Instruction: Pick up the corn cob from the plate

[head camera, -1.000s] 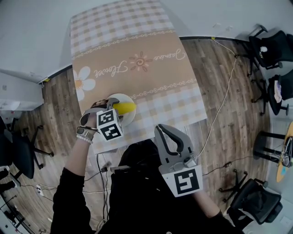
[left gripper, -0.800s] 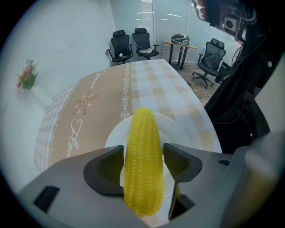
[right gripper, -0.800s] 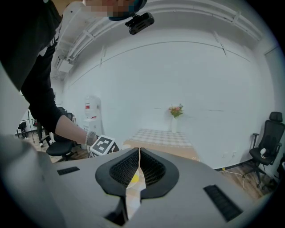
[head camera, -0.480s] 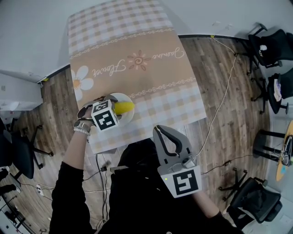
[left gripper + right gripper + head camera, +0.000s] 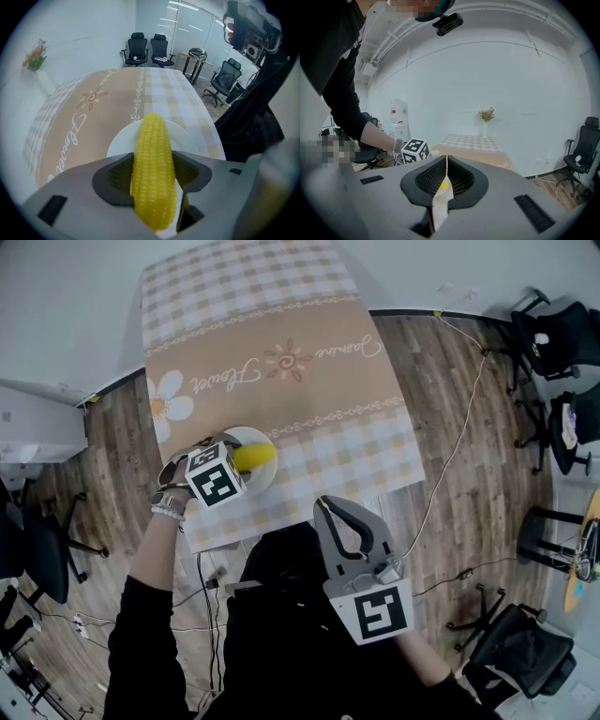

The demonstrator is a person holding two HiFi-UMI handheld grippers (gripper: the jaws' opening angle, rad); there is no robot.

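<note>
A yellow corn cob lies on a small white plate near the table's front left edge. My left gripper points steeply down over it. In the left gripper view the corn cob runs lengthwise between the two dark pads, above the plate. The jaws of the left gripper are closing round the cob, which still rests on the plate. My right gripper hangs near my body off the table's front edge. Seen from its own camera, the right gripper is shut with nothing held.
The table wears a beige checked cloth with a flower print. Several black office chairs stand at the right on the wooden floor, and a cable trails beside the table. A vase of flowers stands at the table's far end.
The left gripper's marker cube has rolled a little and shifted slightly toward the plate. The corn cob and the right gripper have stayed where they were.
</note>
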